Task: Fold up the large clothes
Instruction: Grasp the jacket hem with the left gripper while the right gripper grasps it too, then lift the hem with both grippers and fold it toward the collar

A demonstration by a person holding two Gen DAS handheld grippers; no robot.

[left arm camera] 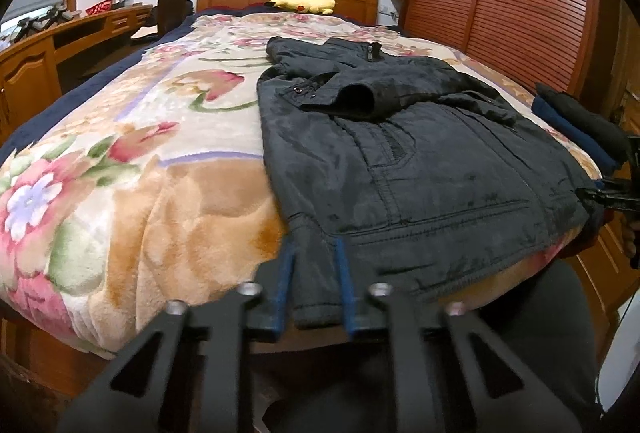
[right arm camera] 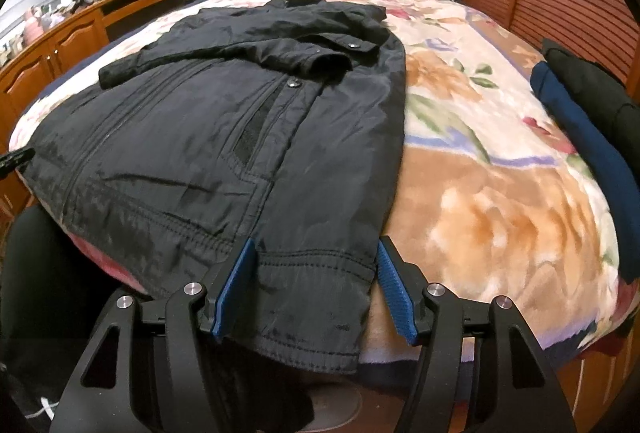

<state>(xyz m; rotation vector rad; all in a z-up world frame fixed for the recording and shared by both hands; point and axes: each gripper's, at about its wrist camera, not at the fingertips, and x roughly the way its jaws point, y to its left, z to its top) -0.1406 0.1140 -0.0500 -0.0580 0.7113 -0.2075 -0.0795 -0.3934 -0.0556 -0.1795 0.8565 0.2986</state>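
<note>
A large black padded jacket (left arm camera: 420, 153) lies flat on the floral bed blanket (left arm camera: 120, 173), both sleeves folded across its chest, hem at the near bed edge. My left gripper (left arm camera: 314, 253) is closed on the jacket's near left hem corner, fabric between its blue pads. In the right wrist view the jacket (right arm camera: 200, 137) fills the left half. My right gripper (right arm camera: 316, 253) is wide open, its blue pads on either side of the near right hem corner, without pinching it.
A stack of folded dark blue and black clothes (right arm camera: 580, 121) lies at the bed's right edge. A yellow plush toy (left arm camera: 304, 1) rests by the wooden headboard. A wooden desk (left arm camera: 60, 41) runs along the left, a slatted wardrobe (left arm camera: 500, 1) on the right.
</note>
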